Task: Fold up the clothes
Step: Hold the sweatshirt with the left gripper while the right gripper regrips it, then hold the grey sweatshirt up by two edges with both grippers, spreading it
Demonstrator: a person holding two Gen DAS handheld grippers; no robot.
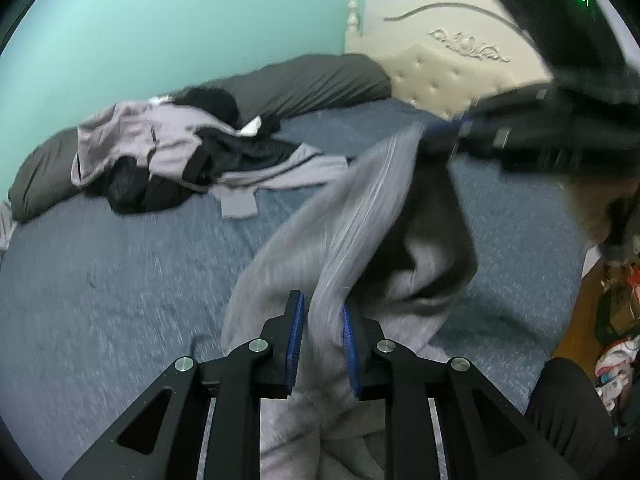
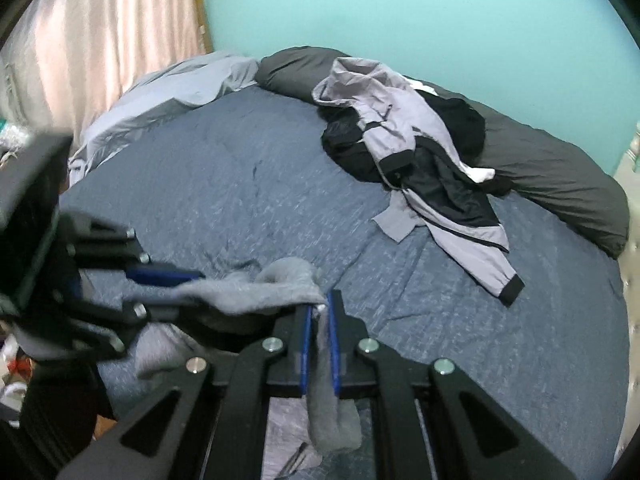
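The grey top (image 1: 352, 248) is soft and floppy. It looks light, and it sags wherever nobody holds it. It hangs just over the blue bed (image 1: 120, 280), stretched between the two tools. I think the best places to hold it are the edges or corners, far apart, so it spreads flat.

The right gripper (image 2: 319, 312) is squeezed tight on a fold of the cloth. The left gripper (image 1: 323, 312) has cloth between its blue pads (image 1: 297, 332), but there is a gap, so it seems to be loose. Both tools tip down toward the bed.
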